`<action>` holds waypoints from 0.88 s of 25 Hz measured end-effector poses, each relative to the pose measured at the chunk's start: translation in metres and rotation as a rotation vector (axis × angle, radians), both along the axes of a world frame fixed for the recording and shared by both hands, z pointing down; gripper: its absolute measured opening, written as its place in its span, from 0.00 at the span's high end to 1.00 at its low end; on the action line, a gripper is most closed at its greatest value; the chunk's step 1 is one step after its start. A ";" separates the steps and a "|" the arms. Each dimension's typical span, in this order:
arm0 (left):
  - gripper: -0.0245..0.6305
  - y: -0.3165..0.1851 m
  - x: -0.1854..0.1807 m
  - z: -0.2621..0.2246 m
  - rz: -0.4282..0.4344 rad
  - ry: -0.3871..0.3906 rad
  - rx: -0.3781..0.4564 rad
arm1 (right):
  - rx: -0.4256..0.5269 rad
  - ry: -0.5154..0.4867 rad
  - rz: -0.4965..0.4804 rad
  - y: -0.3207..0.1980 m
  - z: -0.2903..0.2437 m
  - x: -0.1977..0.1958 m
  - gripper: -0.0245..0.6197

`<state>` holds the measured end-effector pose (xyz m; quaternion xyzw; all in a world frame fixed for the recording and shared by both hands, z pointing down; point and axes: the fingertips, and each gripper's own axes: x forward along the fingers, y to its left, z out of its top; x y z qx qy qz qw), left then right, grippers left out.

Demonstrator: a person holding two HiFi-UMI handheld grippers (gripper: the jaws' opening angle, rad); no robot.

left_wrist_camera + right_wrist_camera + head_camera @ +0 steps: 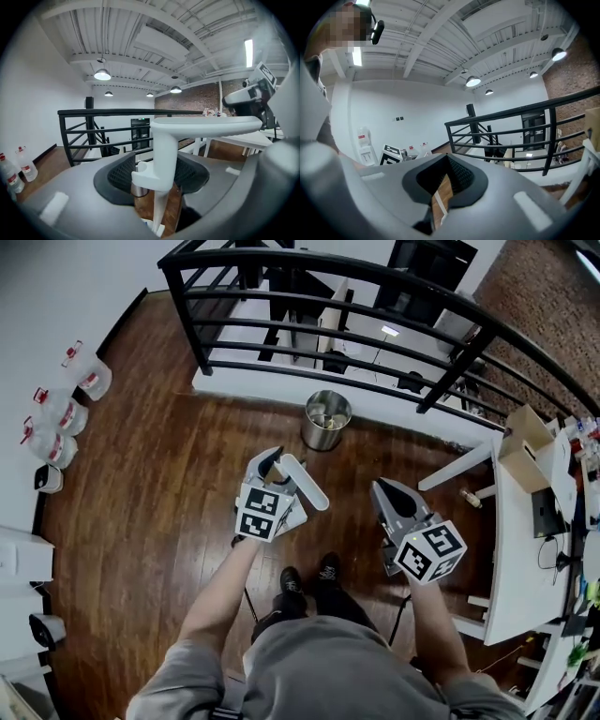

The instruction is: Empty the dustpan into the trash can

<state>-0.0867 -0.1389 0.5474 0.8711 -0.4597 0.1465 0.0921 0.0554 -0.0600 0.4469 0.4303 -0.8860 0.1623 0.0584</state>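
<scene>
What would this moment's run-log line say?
left gripper: shut on dustpan | right gripper: shut, empty | trash can: upright, ahead of both grippers | step: dustpan not yet over trash can

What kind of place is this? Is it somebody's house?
Probably an office or workshop loft, not a house: a long black railing guards the edge, cluttered white desks stand to one side, and there is a bare brick wall.

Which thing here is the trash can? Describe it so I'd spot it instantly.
Find the black railing bordering the wooden floor. Just before it, near the middle, stands the trash can: a round, shiny metal cylinder, open-topped, unlike the clear plastic bottles along the left wall.
</scene>
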 end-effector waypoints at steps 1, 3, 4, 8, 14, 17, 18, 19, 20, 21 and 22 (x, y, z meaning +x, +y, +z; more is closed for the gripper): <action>0.63 0.001 0.009 -0.011 0.026 0.008 0.003 | 0.010 -0.002 0.011 0.000 -0.005 0.004 0.96; 0.63 0.004 0.025 -0.033 0.081 0.022 0.016 | 0.029 -0.006 0.034 0.002 -0.014 0.011 0.96; 0.63 0.005 0.032 -0.044 0.108 0.026 0.022 | 0.039 -0.009 0.047 0.003 -0.019 0.014 0.96; 0.63 0.003 0.058 -0.083 0.210 0.024 0.050 | 0.087 -0.021 0.101 0.007 -0.036 0.031 0.96; 0.63 -0.016 0.083 -0.150 0.286 0.029 0.131 | 0.149 -0.040 0.162 0.006 -0.058 0.048 0.96; 0.63 -0.036 0.101 -0.182 0.308 0.030 0.175 | 0.174 -0.053 0.183 -0.007 -0.067 0.063 0.96; 0.63 -0.045 0.107 -0.191 0.312 0.030 0.189 | 0.182 -0.056 0.187 -0.013 -0.069 0.069 0.96; 0.63 -0.055 0.112 -0.200 0.313 0.031 0.202 | 0.189 -0.059 0.190 -0.021 -0.071 0.073 0.96; 0.63 -0.066 0.117 -0.208 0.310 0.031 0.215 | 0.196 -0.062 0.190 -0.030 -0.072 0.077 0.96; 0.63 -0.078 0.122 -0.215 0.306 0.031 0.227 | 0.202 -0.066 0.189 -0.040 -0.073 0.081 0.96; 0.63 -0.089 0.127 -0.221 0.304 0.031 0.238 | 0.208 -0.069 0.188 -0.050 -0.074 0.085 0.96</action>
